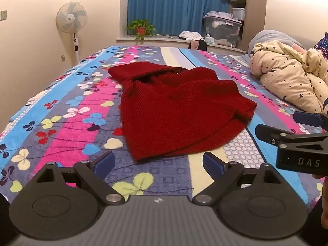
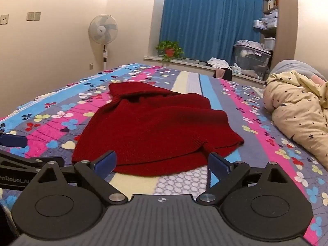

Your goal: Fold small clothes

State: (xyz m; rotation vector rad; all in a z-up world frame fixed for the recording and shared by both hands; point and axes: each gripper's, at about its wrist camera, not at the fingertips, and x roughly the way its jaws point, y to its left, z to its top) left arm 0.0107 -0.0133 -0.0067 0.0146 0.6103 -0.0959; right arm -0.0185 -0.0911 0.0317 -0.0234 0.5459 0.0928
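A dark red knit sweater (image 1: pixel 170 106) lies on the flowered bedspread (image 1: pixel 67 110), sleeves folded in over the body, neck at the far end. It also shows in the right wrist view (image 2: pixel 155 127). My left gripper (image 1: pixel 158 162) is open and empty, just short of the sweater's near hem. My right gripper (image 2: pixel 162 163) is open and empty, its fingertips at the near hem without gripping it. The right gripper shows at the right edge of the left wrist view (image 1: pixel 287 127). The left gripper shows at the left edge of the right wrist view (image 2: pixel 14 149).
A bundled cream quilt with stars (image 1: pixel 291 73) lies on the bed's right side. A standing fan (image 1: pixel 71 20) is by the left wall. A potted plant (image 1: pixel 140 28), clothes and a storage bin (image 1: pixel 222 28) sit on the far window ledge by blue curtains.
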